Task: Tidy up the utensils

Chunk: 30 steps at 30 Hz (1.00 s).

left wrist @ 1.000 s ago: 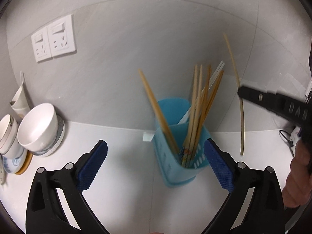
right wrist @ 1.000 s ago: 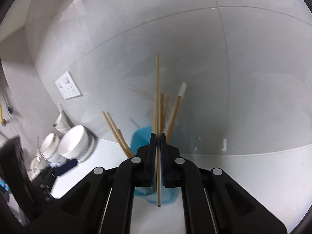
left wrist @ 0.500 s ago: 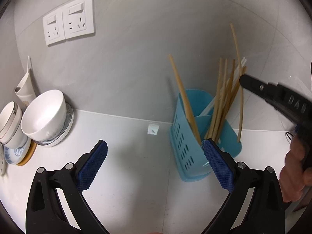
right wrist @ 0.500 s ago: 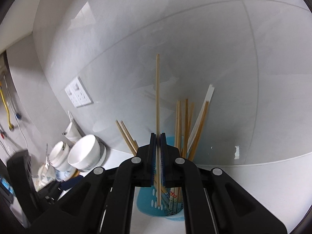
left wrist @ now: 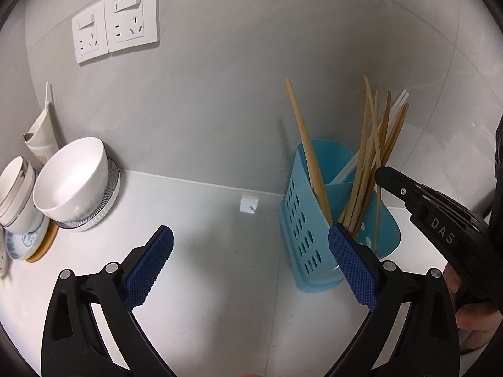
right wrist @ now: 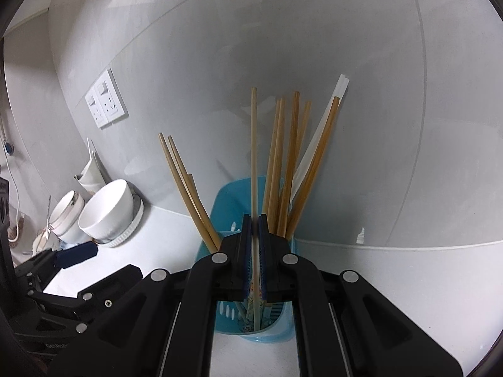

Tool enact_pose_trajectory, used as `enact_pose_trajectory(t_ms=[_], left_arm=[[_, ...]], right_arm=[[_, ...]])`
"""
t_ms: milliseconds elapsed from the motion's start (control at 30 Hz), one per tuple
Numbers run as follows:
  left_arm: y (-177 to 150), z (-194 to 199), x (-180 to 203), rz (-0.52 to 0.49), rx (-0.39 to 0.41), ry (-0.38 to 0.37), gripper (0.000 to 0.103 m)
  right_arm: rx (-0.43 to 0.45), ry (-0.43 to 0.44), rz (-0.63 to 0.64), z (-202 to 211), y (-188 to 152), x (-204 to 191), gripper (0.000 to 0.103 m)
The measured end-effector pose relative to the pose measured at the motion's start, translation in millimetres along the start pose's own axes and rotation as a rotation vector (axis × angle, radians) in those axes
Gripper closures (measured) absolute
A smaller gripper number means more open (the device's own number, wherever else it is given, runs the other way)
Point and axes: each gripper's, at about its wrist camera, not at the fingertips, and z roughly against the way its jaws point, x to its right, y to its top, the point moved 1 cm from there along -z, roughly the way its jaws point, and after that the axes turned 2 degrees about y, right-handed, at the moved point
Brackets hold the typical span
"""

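Change: chopstick lowered, tip now inside holder.
Right claw: clenched on chopstick.
Left claw: released, beside holder.
Table: white, bowls at left.
Wall: grey tiles, sockets.

holder on counter, against wall | chopsticks upright in holder | stacked bowls well left of holder | wall sockets above, left of holder | right gripper over holder, chopstick between its fingers reaching into holder
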Motion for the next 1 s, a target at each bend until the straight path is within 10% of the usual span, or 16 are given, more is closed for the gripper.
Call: enact_pose_trajectory(t_ms=[533, 1000], left_arm=[[-6.5, 49.1, 9.1, 0.010, 0.017, 0.019, 0.006], [-48.0, 80.4, 25.2, 0.022, -0.023, -0.027, 0.006]], right_arm=[[-0.063, -0.093, 0.017, 77.9, -5.7, 8.9, 0.028], [-0.098, -0.143, 0.034, 127.6, -44.0, 8.5, 0.008]])
